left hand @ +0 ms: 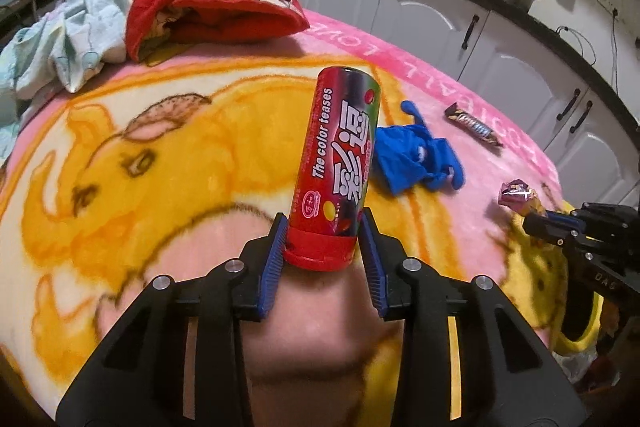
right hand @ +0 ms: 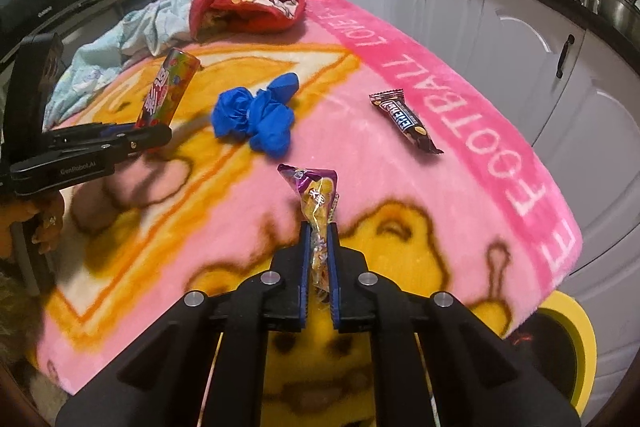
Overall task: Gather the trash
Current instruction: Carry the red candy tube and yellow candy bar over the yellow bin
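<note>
A fuzzy pink and yellow cartoon blanket (right hand: 400, 187) covers the table, its bright pink border lettered in white along the edge nearest the white kitchen cabinets (right hand: 520, 39). At the far end lie a crumpled red garment (left hand: 216, 7) and a pale blue cloth (left hand: 72, 27). The middle of the blanket is mostly bare. The left gripper (left hand: 322, 239) has its blue ribbed fingers clamped on the red cap end of a smooth cylindrical candy tube (left hand: 340, 155), held tilted above the blanket. The right gripper (right hand: 319, 267) has its fingers pressed together on a crinkly purple and yellow snack wrapper (right hand: 316, 203), also lifted. A crumpled blue glove (right hand: 256, 115) and a flat dark chocolate bar wrapper (right hand: 404, 119) lie apart on the blanket. Only the right wrist view shows a yellow bin rim (right hand: 576, 319) below the table's near corner and a hand (right hand: 40, 223) on the left gripper's handle.
</note>
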The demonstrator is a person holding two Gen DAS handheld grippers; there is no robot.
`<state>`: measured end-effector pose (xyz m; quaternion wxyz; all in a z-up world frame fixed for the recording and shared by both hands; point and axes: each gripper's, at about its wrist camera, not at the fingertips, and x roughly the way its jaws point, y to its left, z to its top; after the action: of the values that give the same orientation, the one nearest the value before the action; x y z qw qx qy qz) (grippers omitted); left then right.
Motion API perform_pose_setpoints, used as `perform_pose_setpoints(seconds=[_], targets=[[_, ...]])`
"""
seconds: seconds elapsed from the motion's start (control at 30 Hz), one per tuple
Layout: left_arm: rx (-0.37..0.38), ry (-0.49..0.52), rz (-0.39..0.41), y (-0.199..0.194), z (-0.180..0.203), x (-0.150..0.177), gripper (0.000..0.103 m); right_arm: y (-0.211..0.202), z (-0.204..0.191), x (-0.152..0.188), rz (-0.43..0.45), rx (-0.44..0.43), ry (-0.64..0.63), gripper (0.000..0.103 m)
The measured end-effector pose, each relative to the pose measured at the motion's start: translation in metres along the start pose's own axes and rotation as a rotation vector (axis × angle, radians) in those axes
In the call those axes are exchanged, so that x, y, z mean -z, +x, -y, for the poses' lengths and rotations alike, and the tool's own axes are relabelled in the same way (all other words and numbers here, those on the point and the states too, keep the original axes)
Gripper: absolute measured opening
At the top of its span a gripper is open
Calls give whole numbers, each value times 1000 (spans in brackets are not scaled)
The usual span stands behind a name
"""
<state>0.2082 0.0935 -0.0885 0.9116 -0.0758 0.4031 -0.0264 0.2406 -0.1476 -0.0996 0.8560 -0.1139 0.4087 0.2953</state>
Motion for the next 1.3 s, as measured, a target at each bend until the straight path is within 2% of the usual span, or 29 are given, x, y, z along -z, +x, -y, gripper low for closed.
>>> perform_pose_setpoints(seconds=[0.13,0.4,0.97,1.3], targets=[[18,0,35,-20,11,1,28,-18,2,5,28,-18,13,8],[85,66,79,-45,55,1,29,-59,17,18,85,-19,60,8],[224,197,76,-40,152,2,29,-119,64,57,159,71,168,8],[279,254,64,-36,192,9,29,-142,93,84,192,135,238,8]])
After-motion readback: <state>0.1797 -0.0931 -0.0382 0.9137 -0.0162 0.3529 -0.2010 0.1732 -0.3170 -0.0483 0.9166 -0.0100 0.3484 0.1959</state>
